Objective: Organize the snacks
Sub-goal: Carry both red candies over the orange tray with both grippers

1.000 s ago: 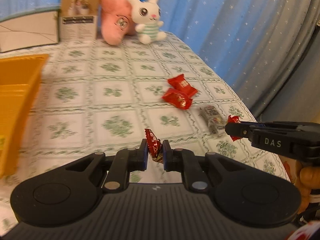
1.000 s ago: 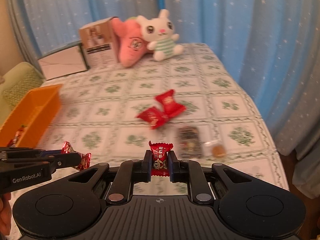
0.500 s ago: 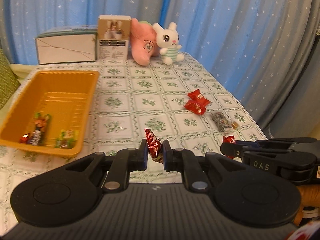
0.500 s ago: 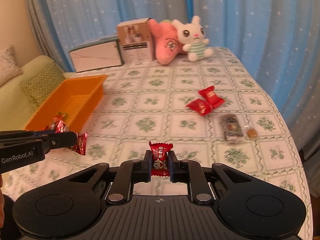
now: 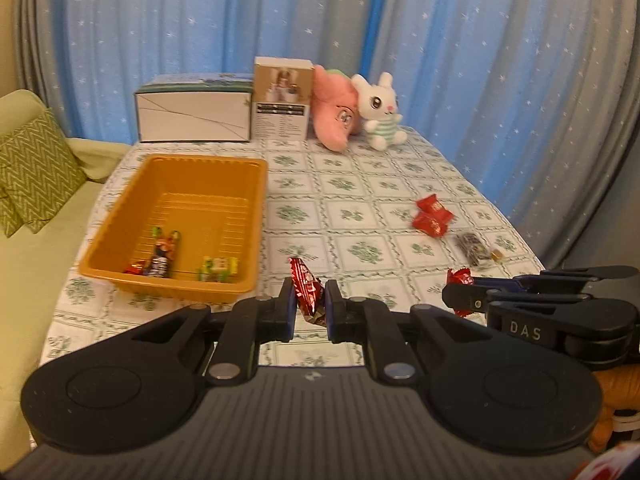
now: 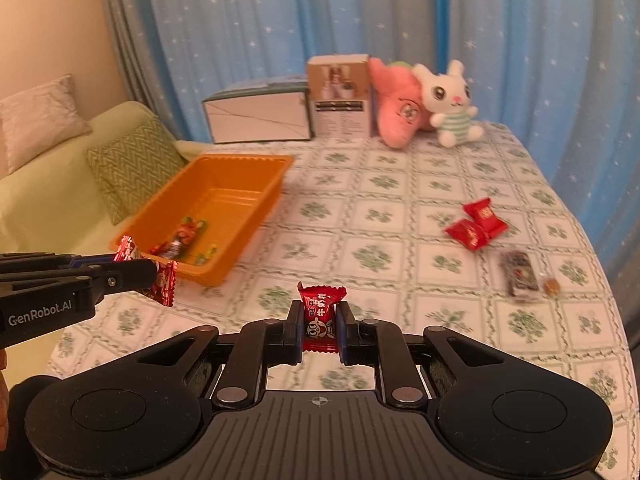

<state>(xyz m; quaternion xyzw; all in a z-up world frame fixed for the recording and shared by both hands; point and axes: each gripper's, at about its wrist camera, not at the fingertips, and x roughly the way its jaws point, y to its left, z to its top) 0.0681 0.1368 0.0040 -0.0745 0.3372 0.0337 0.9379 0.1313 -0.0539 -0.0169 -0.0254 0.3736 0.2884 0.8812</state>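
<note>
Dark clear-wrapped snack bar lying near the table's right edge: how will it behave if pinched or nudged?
The dark clear-wrapped snack bar lies flat on the green-patterned tablecloth, so it probably slides rather than rolls. Its glossy film looks slippery; a pinch across the body seems safer than one on the wrapper ends. It looks small and light, and the small brown candy beside it may get knocked along.

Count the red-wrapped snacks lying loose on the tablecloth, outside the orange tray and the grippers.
2. One red packet lies near the table's right side, and the second red packet sits touching it, just nearer the camera. Others may be hidden behind the grippers.
</note>
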